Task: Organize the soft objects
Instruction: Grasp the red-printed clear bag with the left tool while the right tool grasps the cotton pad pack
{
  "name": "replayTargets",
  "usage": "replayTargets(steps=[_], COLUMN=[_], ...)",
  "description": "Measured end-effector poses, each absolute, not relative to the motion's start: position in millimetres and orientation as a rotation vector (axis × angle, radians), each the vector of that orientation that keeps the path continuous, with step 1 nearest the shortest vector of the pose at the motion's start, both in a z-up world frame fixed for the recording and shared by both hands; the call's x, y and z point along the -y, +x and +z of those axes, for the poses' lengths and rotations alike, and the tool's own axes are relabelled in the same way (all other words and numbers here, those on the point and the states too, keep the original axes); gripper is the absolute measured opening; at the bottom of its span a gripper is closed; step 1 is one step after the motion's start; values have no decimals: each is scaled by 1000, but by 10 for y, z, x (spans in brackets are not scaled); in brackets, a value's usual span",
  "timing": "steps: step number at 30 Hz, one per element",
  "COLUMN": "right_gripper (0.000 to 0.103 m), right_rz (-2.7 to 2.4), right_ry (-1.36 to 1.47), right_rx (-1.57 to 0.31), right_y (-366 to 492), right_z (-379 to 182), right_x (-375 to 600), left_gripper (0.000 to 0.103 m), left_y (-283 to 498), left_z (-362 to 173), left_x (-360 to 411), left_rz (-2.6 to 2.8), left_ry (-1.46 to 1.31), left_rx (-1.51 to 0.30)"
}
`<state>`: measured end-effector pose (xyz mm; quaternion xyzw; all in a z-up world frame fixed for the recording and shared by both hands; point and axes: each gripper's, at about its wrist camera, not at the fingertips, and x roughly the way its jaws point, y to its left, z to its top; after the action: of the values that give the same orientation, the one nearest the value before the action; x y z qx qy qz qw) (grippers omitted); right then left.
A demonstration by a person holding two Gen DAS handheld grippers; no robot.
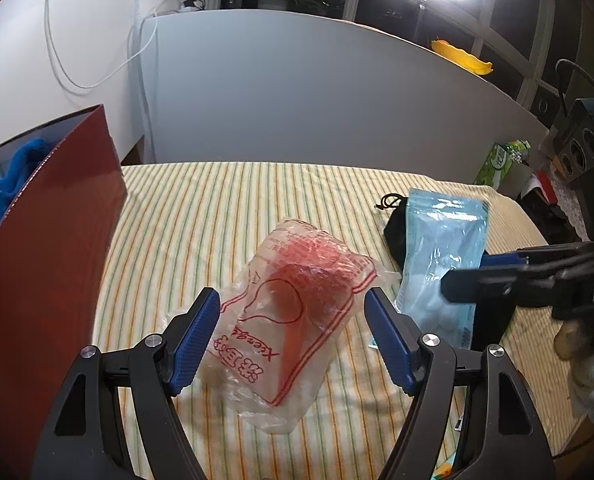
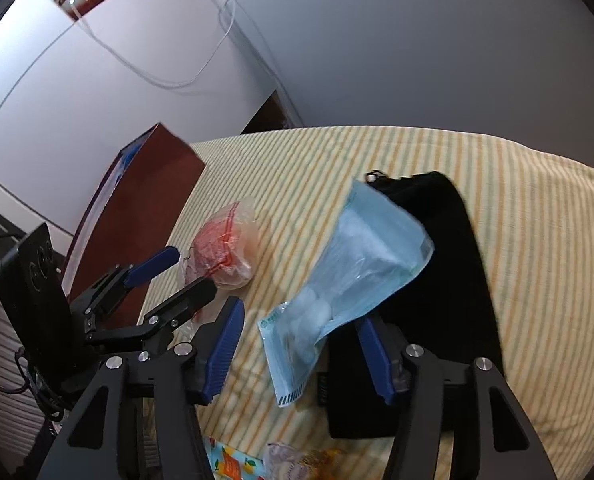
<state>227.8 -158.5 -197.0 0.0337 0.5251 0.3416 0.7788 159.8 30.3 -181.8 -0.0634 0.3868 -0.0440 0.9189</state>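
Left gripper (image 1: 292, 336), fingers wide, flanking crumpled clear red-printed plastic bag (image 1: 297, 300); right gripper (image 2: 301, 354), fingers apart, around light-blue cotton-ball pouch (image 2: 349, 276).

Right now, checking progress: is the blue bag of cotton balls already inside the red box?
No, the blue bag lies on the striped cloth.

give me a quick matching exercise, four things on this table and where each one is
Things:
1. clear bag with red print
2. blue cotton-ball bag
3. black pouch
4. blue cloth

Places:
a. inside the red box
b. under the blue bag
c. between the left gripper's open fingers
d. ahead of the right gripper, lying on the pouch

Pairs: 1-c, 2-d, 3-b, 4-a
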Motion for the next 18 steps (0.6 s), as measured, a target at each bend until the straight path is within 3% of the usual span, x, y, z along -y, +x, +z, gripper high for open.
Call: replayTargets(steps=[3,11,18], right_gripper=[44,43,42], right_rz=[748,767,714], right_ry=[38,124,71], right_rx=[-1152,-1269,-1242], right_y=[2283,2427,2423], right_z=[-2015,-2265,-2205], right_x=[1445,1362,1433], left_gripper=[75,75,75], left_y=[1594,1525,1571], left_z=[-1834,-1846,-1839], left_x=[-334,-410,-325], left_rz=[-82,-82,-92], left_ry=[-131,-162,-120], left_rx=[-793,-791,-791])
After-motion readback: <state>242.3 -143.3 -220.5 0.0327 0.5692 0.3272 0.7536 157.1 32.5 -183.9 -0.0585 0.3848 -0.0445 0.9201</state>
